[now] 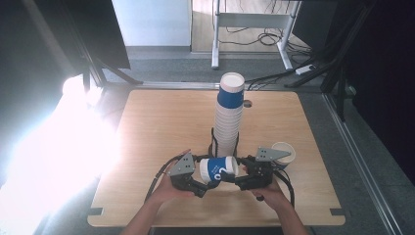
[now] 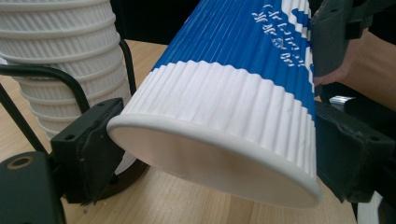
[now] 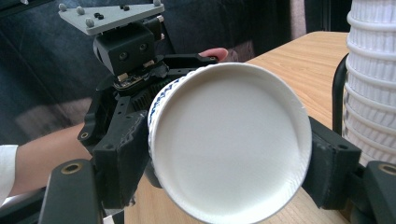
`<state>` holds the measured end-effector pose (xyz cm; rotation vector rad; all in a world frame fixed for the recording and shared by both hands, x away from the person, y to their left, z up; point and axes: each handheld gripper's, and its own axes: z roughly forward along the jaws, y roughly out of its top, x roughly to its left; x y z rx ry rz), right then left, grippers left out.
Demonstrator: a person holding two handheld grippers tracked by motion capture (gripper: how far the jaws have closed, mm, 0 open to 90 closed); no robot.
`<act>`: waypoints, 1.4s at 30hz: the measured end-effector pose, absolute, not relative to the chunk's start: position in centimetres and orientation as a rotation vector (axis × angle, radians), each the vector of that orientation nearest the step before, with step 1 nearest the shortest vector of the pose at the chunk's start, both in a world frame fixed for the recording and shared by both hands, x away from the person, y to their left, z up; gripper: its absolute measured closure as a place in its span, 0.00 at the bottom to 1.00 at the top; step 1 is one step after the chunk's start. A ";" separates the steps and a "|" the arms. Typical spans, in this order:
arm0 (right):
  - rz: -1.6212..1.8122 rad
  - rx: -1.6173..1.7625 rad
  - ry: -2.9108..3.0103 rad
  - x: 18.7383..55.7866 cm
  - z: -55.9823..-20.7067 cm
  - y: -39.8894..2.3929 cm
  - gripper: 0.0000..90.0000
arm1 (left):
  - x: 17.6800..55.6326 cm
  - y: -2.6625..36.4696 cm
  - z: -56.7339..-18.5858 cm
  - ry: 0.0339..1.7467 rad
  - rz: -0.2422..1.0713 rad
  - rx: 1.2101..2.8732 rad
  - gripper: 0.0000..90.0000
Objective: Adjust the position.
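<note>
You have the blue-and-white cup [image 1: 219,169] lying on its side in the lower centre of the high view, slung between your two grippers and just in front of the tall stack of cups [image 1: 229,117], whose black wire holder [image 1: 213,142] leaves little room behind it. To the left of the stack the table [image 1: 161,122] is bare wood out to its left edge, so that side is open for moving; to the right, a single open cup [image 1: 285,152] stands just behind your right gripper [image 1: 241,182] and narrows that side. The near edge of the table runs right under your wrists. Your left gripper [image 1: 199,188] comes in from the lower left and the right from the lower right, both held about level and pointing inward at each other, a hand wrapped round each body. In the left gripper view the jaws sit against both sides of the cup's open rim and grasp it. In the right gripper view the jaws flank the cup's flat base, though whether the pads press on it is hard to judge from here. Count two grippers, one cup between them, one loose cup, and one stack, its cups too many to count surely.
</note>
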<state>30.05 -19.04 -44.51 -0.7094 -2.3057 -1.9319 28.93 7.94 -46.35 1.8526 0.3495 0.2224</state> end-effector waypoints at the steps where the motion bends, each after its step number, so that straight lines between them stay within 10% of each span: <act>1: -1.932 -0.709 -2.306 30.0 -44.5 -19.0 0.28 | 28.9 7.9 -46.4 0.349 0.222 1.853 0.12; 42: -1.997 -0.748 -2.351 29.8 -43.2 -20.6 0.24 | 29.9 10.6 -45.2 0.358 0.312 1.998 0.15</act>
